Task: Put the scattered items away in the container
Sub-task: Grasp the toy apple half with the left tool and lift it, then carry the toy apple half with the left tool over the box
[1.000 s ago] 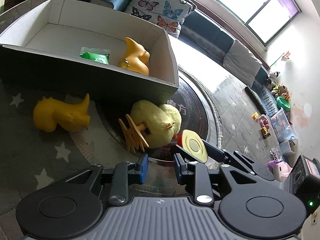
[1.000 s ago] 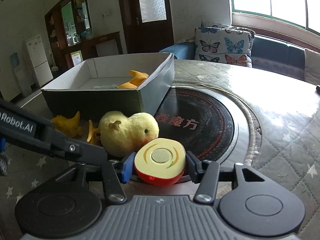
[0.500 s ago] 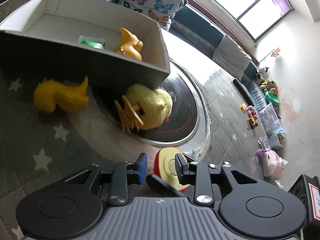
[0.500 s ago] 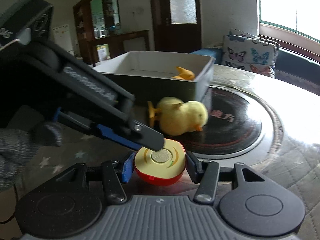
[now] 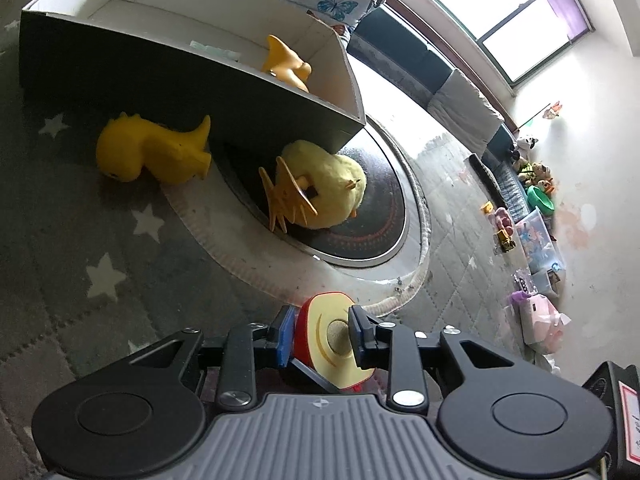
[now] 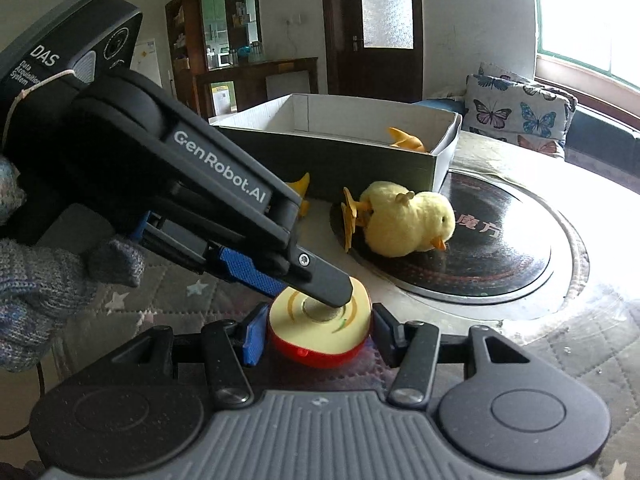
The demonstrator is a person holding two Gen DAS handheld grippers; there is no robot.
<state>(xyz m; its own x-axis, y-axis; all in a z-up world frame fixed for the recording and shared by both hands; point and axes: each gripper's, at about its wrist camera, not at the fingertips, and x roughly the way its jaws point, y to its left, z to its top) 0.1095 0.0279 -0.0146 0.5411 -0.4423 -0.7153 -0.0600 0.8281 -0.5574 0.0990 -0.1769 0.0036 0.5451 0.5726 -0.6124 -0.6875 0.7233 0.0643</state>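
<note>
A toy half apple (image 6: 320,326), red skin with a cream cut face, sits between the fingers of both grippers. My right gripper (image 6: 316,336) holds it by its sides. My left gripper (image 5: 320,336) has closed across it: one finger (image 6: 320,276) presses on the cut face. A plush yellow chick (image 5: 324,188) lies on the black round plate. A yellow rubber duck (image 5: 152,152) lies beside the cardboard box (image 5: 180,68). The box holds an orange toy (image 5: 286,64) and a pale packet.
A black round plate (image 6: 492,256) with a steel rim is set in the quilted table top. Butterfly cushions (image 6: 516,112) and a sofa stand behind the box. Toys and bins (image 5: 536,232) lie on the floor far right.
My left gripper has swung back from the chick to the right gripper and closed on the half apple held there. The right gripper has pulled back from the chick.
</note>
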